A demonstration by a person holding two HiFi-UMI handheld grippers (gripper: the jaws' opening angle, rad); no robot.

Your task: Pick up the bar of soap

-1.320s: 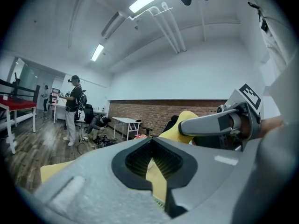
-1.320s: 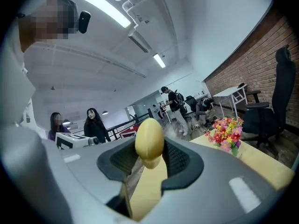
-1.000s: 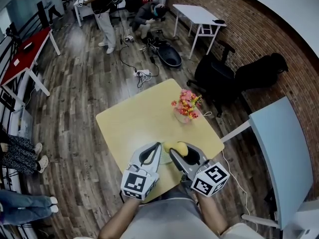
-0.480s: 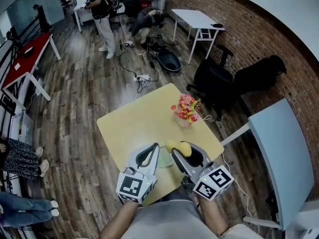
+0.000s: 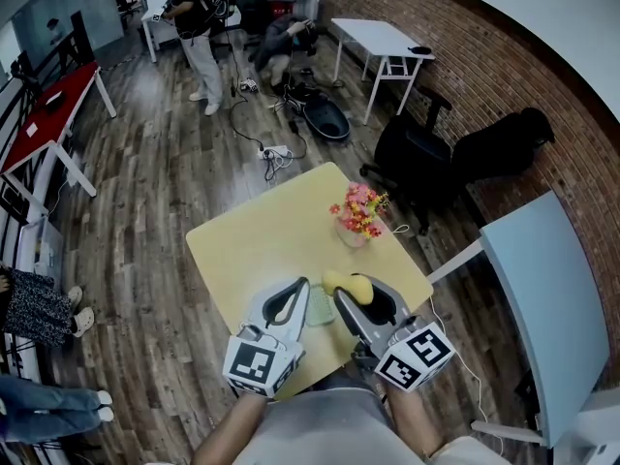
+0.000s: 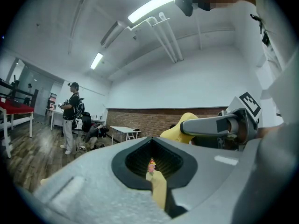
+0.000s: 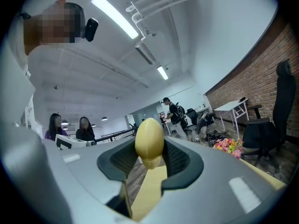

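Yellow soap bar (image 5: 345,284), one, clamped in right gripper (image 5: 341,295); left gripper (image 5: 305,286) closed, empty; one flower bunch (image 5: 360,206)

This looks like a big work room or lab. It has a brick wall (image 5: 484,66), a wood floor (image 5: 155,182), a white table (image 5: 383,32), a black chair (image 5: 412,153), cables (image 5: 276,148) on the floor, a long ceiling light (image 6: 154,6), and a person (image 5: 199,17) standing.

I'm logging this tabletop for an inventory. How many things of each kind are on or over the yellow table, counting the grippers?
Grey handheld grippers: 2, the left gripper and the right gripper
Yellow oval bar of soap, in the right gripper's jaws: 1
Pink-and-orange flower bunch: 1
Pale green flat pad: 1
Total: 5
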